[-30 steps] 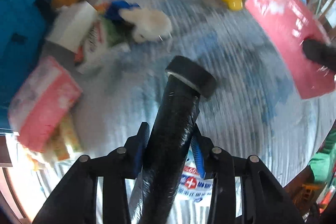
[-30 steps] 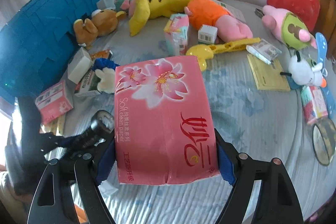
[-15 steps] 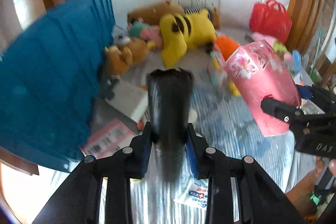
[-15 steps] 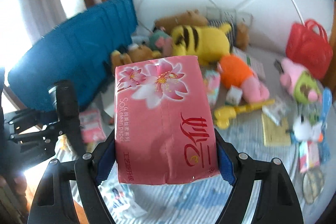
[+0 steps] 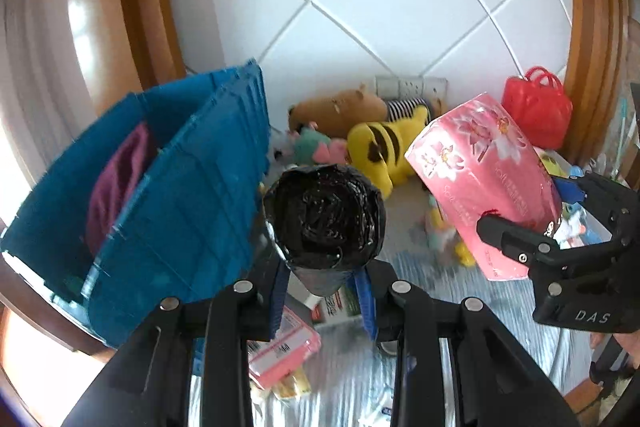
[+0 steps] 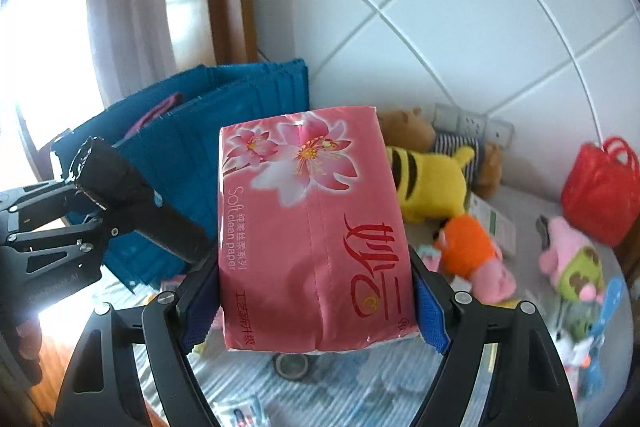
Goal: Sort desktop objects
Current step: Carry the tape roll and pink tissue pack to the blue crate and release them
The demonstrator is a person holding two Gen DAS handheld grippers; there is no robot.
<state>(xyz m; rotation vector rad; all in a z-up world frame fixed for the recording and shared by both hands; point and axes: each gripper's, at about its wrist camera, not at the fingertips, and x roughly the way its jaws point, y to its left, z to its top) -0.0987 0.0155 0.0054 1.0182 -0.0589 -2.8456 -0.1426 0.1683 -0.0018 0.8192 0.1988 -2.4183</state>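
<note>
Black bag roll [image 5: 325, 223] and pink tissue pack [image 6: 316, 227] aloft beside blue bin [image 5: 176, 211].

Bright window [image 6: 44, 39] glare left, fisheye-warped edges, slight blur.

Two black plastic two-finger tools: left tool [image 5: 324, 301], right tool [image 6: 316, 301]. Blue ribbed finger pads [image 6: 429, 311], silver round screws at the joints, white "DAS" lettering on the right one's body.

Glossy plastic tissue pack [image 6: 316, 231], shiny black roll [image 5: 326, 219]
</note>
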